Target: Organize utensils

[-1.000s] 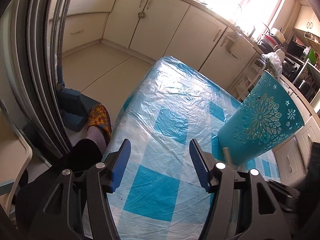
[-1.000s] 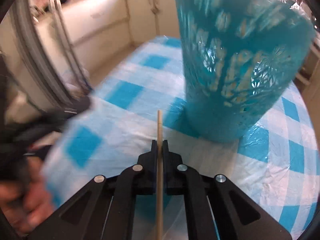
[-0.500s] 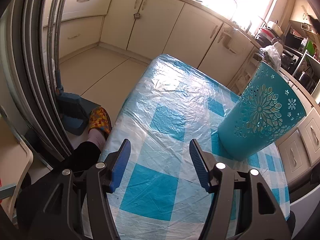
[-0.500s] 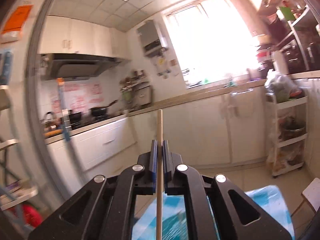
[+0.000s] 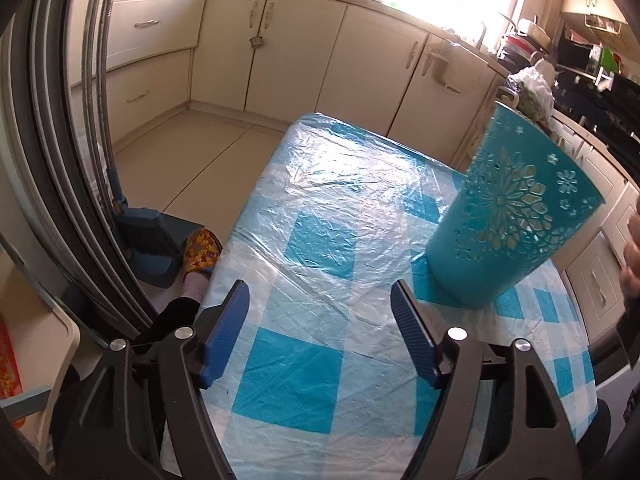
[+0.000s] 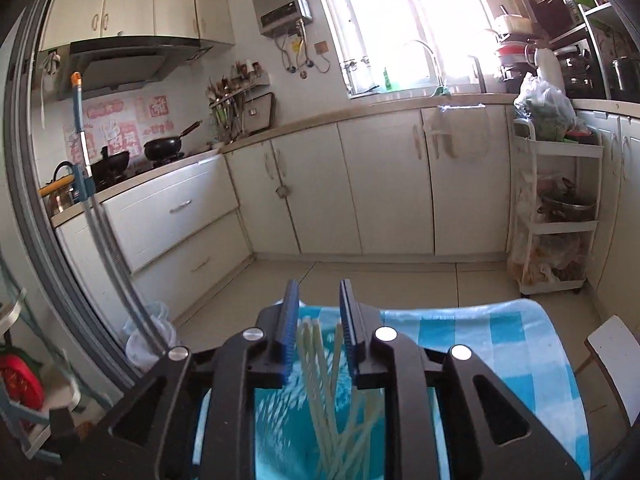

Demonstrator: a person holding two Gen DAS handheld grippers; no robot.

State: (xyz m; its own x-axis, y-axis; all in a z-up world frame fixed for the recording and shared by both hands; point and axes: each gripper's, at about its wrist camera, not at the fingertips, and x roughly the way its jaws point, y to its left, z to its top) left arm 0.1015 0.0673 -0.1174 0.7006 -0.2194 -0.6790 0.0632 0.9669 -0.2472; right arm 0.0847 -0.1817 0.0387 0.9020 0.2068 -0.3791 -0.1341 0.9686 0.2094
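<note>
A teal cut-out holder (image 5: 516,220) stands on the blue-and-white checked table (image 5: 320,248) at the right of the left wrist view. My left gripper (image 5: 320,328) is open and empty above the table's near part, left of the holder. My right gripper (image 6: 319,320) is open directly above the holder (image 6: 280,420), looking across the kitchen. Several pale chopsticks (image 6: 324,392) stand inside the holder, below and between its fingers, touching neither.
Cream cabinets (image 6: 360,184) line the far wall. A white rolling cart (image 6: 556,216) stands at the right. A dustpan and broom (image 5: 148,240) and a slippered foot (image 5: 200,248) are on the floor left of the table. A chair corner (image 6: 612,344) shows at the right.
My right gripper rose from beside the holder to above it, opened and let go of the chopstick, which now stands in the holder. My left gripper stayed open and barely moved.
</note>
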